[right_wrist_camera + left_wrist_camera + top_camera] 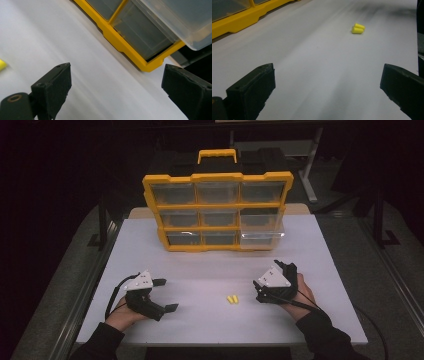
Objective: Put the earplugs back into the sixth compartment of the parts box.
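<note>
Two small yellow earplugs (pixel 232 299) lie side by side on the white table (pixel 210 270), between my two grippers. My left gripper (pixel 166 294) rests at the front left, open, its jaws pointing right toward the earplugs (pixel 358 28). Nothing sits between its jaws (pixel 328 85). My right gripper (pixel 271 273) rests at the front right, open and empty, angled toward the organizer. In the right gripper view, the open jaws (pixel 116 85) frame bare table, with one earplug's tip (pixel 2 65) at the left edge.
A yellow organizer (pixel 218 212) with clear drawers stands upright at the back centre of the table. Its bottom right drawer (pixel 262 237) is pulled partway out (pixel 180 20). The organizer's yellow base (pixel 237 20) lies far left of the left gripper.
</note>
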{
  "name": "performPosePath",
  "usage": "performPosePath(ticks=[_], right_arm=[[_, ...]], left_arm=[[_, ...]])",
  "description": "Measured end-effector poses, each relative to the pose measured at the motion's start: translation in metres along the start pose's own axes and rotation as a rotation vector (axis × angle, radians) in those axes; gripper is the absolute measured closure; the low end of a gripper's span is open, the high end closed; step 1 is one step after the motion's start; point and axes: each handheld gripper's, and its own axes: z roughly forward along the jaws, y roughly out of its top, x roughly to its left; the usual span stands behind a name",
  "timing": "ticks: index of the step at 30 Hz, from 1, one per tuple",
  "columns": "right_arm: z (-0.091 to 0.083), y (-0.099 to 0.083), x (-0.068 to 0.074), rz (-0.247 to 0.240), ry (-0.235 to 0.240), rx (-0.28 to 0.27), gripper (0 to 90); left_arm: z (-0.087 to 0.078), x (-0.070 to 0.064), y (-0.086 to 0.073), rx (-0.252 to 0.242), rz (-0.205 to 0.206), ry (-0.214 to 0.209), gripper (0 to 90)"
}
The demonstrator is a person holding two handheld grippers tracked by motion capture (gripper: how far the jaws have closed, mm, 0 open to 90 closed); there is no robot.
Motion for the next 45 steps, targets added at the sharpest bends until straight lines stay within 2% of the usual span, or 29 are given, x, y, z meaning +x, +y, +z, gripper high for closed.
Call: performPosePath(ticks=[18, 26, 28, 32, 38, 43, 45], right_arm=[[0.0, -0.002, -0.016, 0.205, 0.119, -0.008, 8.4], [0.002, -0.003, -0.023, 0.315, 0.189, -0.01, 8.4], [0.003, -0.003, -0.025, 0.33, 0.204, -0.014, 8.4], [0.005, -0.005, -0.029, 0.375, 0.265, -0.028, 8.4], [0.009, -0.007, -0.033, 0.39, 0.337, -0.054, 8.4], [0.01, -0.01, -0.033, 0.376, 0.382, -0.066, 8.4], [0.011, -0.011, -0.031, 0.367, 0.384, -0.059, 8.4]], left_arm=[[0.0, 0.0, 0.0, 0.003, 0.002, 0.0, 0.0], [0.001, 0.0, 0.0, 0.004, 0.003, -0.002, 0.0], [0.001, -0.001, 0.0, 0.005, 0.003, -0.002, 0.0], [0.001, 0.0, 0.0, 0.005, 0.002, -0.002, 0.0], [0.001, 0.0, 0.0, 0.005, 0.001, -0.003, 0.0], [0.0, 0.0, 0.0, 0.002, 0.003, -0.002, 0.0], [0.0, 0.0, 0.0, 0.001, 0.002, -0.002, 0.0]])
